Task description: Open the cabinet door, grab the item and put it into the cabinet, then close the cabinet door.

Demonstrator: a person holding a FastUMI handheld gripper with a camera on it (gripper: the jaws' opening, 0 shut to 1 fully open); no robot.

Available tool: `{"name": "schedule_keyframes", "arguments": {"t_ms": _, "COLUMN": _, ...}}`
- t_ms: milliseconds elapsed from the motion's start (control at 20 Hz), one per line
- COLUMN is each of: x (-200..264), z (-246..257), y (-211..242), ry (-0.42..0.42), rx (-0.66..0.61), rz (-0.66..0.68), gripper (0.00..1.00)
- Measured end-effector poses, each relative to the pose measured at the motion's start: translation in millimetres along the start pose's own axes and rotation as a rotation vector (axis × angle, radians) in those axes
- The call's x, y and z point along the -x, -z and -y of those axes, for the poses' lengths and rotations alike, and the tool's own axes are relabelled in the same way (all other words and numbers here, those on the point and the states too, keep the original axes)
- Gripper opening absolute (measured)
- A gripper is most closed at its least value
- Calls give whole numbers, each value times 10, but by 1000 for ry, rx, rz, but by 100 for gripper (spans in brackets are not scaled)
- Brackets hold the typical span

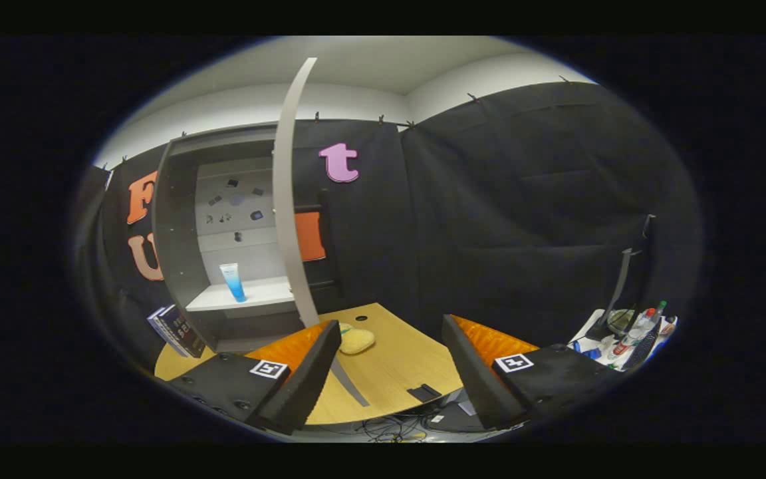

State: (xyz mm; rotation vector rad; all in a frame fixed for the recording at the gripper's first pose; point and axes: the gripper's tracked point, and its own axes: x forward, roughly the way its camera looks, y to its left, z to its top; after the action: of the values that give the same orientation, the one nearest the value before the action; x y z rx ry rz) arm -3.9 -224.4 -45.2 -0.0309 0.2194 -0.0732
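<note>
On the cabinet (177,219) shelf stands 1 tube (233,281); jaws apart.

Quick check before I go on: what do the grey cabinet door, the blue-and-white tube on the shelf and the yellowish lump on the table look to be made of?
Grey cabinet door: likely matte laminated board, thin flat edge. Blue-and-white tube: probably glossy soft plastic, standing on its cap. Yellowish lump on the wooden table: seems sponge or foam, dull and rounded. Gripper open, holding nothing.
</note>
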Motion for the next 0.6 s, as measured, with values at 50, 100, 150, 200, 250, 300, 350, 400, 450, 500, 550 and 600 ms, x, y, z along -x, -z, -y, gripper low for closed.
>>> {"name": "schedule_keyframes", "arguments": {"t_ms": 50, "x": -105, "z": 21, "y": 46, "ry": -11, "rx": 1, "rz": -9, "gripper": 98}}
{"name": "schedule_keyframes", "arguments": {"t_ms": 100, "x": -208, "z": 31, "y": 83, "ry": -21, "rx": 0, "rz": -13, "gripper": 98}}
{"name": "schedule_keyframes", "arguments": {"t_ms": 150, "x": -291, "z": 52, "y": 128, "ry": -33, "rx": -3, "rz": -18, "gripper": 98}}
{"name": "schedule_keyframes", "arguments": {"t_ms": 200, "x": -333, "z": 31, "y": 171, "ry": -47, "rx": -8, "rz": -25, "gripper": 98}}
{"name": "schedule_keyframes", "arguments": {"t_ms": 250, "x": -376, "z": -12, "y": 221, "ry": -66, "rx": -12, "rz": -33, "gripper": 98}}
{"name": "schedule_keyframes", "arguments": {"t_ms": 300, "x": -397, "z": -67, "y": 263, "ry": -85, "rx": -12, "rz": -37, "gripper": 98}}
{"name": "schedule_keyframes", "arguments": {"t_ms": 350, "x": -424, "z": -95, "y": 281, "ry": -103, "rx": -7, "rz": -39, "gripper": 98}}
{"name": "schedule_keyframes", "arguments": {"t_ms": 400, "x": -432, "z": -125, "y": 303, "ry": -117, "rx": -2, "rz": -40, "gripper": 98}}
{"name": "schedule_keyframes", "arguments": {"t_ms": 450, "x": -437, "z": -160, "y": 334, "ry": -125, "rx": 5, "rz": -45, "gripper": 98}}
{"name": "schedule_keyframes", "arguments": {"t_ms": 500, "x": -477, "z": -156, "y": 363, "ry": -127, "rx": 13, "rz": -47, "gripper": 98}}
{"name": "schedule_keyframes", "arguments": {"t_ms": 550, "x": -451, "z": -160, "y": 358, "ry": -126, "rx": 12, "rz": -47, "gripper": 97}}
{"name": "schedule_keyframes", "arguments": {"t_ms": 600, "x": -440, "z": -182, "y": 357, "ry": -126, "rx": 5, "rz": -47, "gripper": 97}}
